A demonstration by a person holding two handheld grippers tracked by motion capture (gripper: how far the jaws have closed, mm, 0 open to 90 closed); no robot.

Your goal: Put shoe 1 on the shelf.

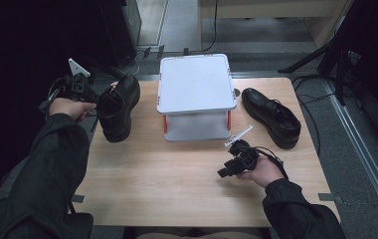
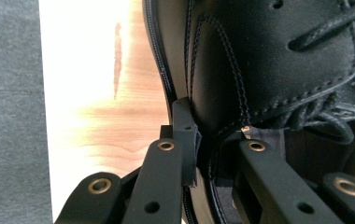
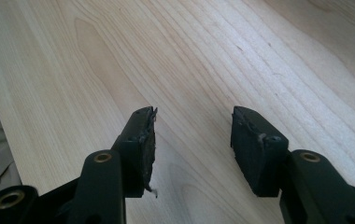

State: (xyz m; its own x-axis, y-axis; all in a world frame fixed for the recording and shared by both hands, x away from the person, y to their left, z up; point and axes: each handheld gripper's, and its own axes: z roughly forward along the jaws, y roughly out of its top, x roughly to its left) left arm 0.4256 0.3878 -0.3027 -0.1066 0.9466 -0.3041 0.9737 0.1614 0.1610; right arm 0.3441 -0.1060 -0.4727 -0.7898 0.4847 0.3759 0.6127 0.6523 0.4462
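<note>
At the left of the high view, my left gripper (image 1: 93,103) is pinching the side of a black leather shoe (image 1: 118,106) on the wooden table (image 1: 167,174). Lower right, my right gripper (image 1: 225,172) has its jaws wide apart, holding nothing.
</note>
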